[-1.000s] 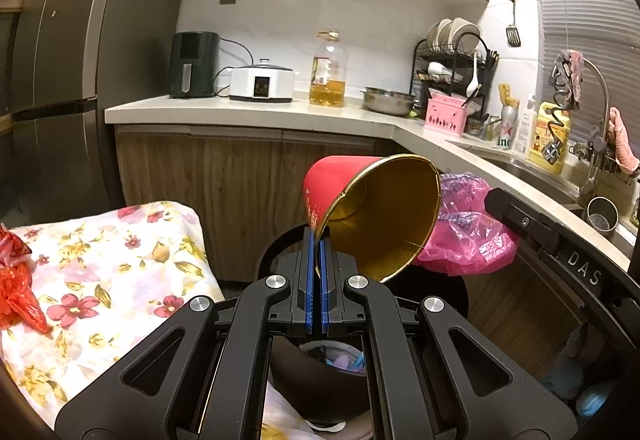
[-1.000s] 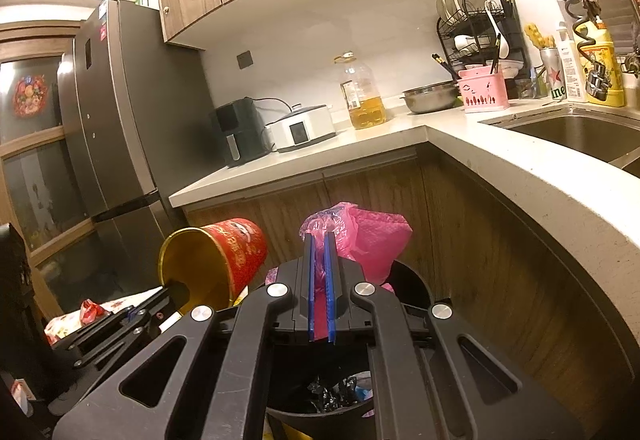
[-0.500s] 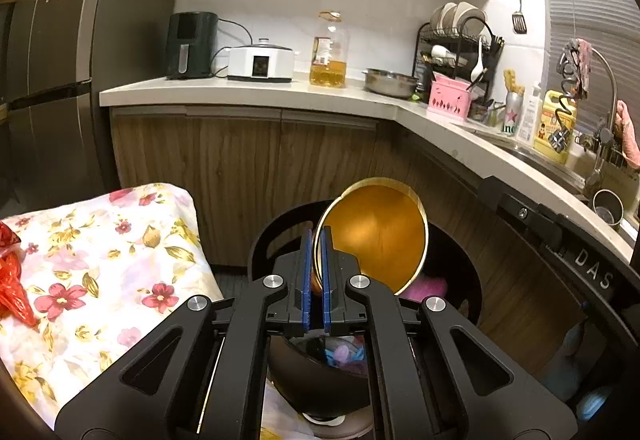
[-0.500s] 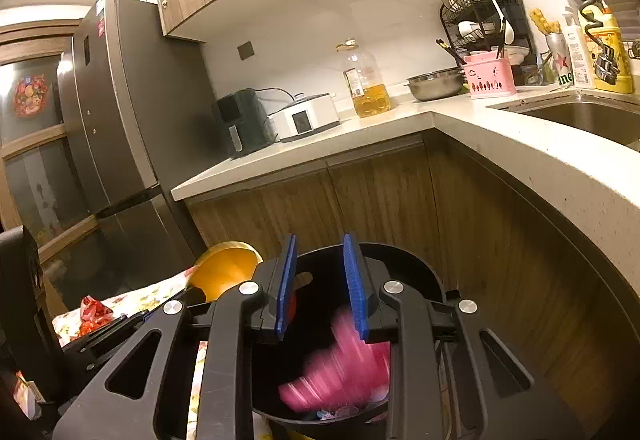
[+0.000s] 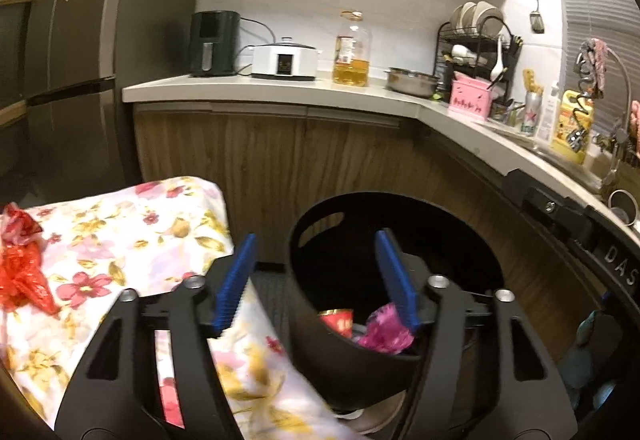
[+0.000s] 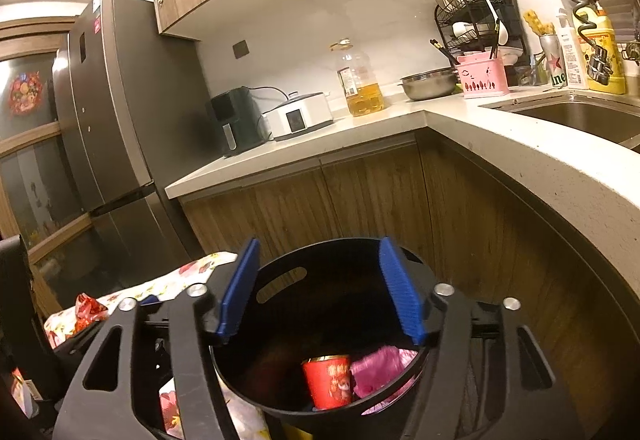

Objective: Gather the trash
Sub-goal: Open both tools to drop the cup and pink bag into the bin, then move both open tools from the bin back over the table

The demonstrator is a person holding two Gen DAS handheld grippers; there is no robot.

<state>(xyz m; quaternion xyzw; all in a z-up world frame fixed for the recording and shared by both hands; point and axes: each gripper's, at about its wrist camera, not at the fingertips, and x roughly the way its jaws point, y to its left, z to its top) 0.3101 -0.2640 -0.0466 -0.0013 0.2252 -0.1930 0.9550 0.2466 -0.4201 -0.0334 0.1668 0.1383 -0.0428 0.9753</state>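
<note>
A black round trash bin [image 5: 320,224] [image 6: 288,268] stands on the floor by the wooden cabinets. Inside it lie a red paper cup [image 6: 329,382] [image 5: 337,321] and a crumpled pink plastic bag [image 6: 380,366] [image 5: 384,332]. My left gripper [image 5: 316,276] hovers over the bin's near left rim, its jaws opening with nothing between the blue pads. My right gripper [image 6: 320,288] hangs above the bin, jaws opening too and empty. A red crinkled wrapper [image 5: 22,272] [image 6: 89,310] lies on the floral cloth [image 5: 120,240] to the left.
A countertop [image 6: 400,120] runs along the back and right with a fryer, a cooker, an oil bottle [image 5: 352,54], a steel bowl, a dish rack and a sink [image 6: 580,116]. A tall grey fridge [image 6: 108,128] stands on the left.
Both grippers went from shut to open. The red cup left the left gripper and the pink bag left the right one; both dropped into the black bin.
</note>
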